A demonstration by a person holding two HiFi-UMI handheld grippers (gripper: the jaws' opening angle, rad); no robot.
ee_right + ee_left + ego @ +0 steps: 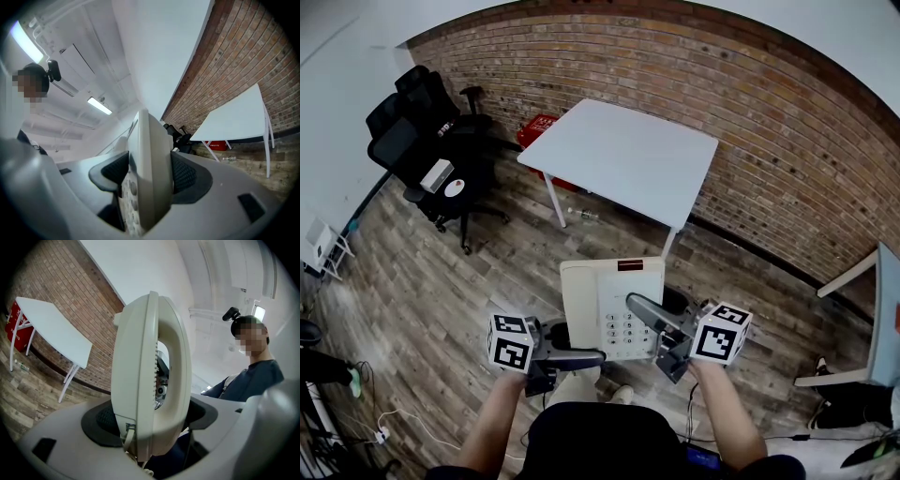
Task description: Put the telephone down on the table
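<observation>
So, telephone (611, 305): cream, up in the air, keypad (623, 330) facing up in the head view. It is carried between the two grippers over the wooden floor (422, 291), near the table but not on it.
Left gripper (581, 357): pinching the telephone at its near left corner. In the left gripper view the gripper (150, 423) has the telephone (140, 380) edge-on between its jaws, with the handset (180, 371) on the right and a dark pad (98, 420) snug against the base.
Right gripper (649, 319): clamped on the telephone's right edge, beside the keys. In the right gripper view the gripper (150, 187) has both pads (185, 176) hugging the telephone's body (152, 154), and a row of keys (127, 197) shows low down.
Table (628, 159): white and square, ahead of the telephone, close to the brick wall (769, 141).
Office chairs (422, 131): black, bunched at the far left.
Red box (539, 125): on the floor at the table's far left corner.
Forearms (497, 422): both reach in from the bottom edge behind the marker cubes.
</observation>
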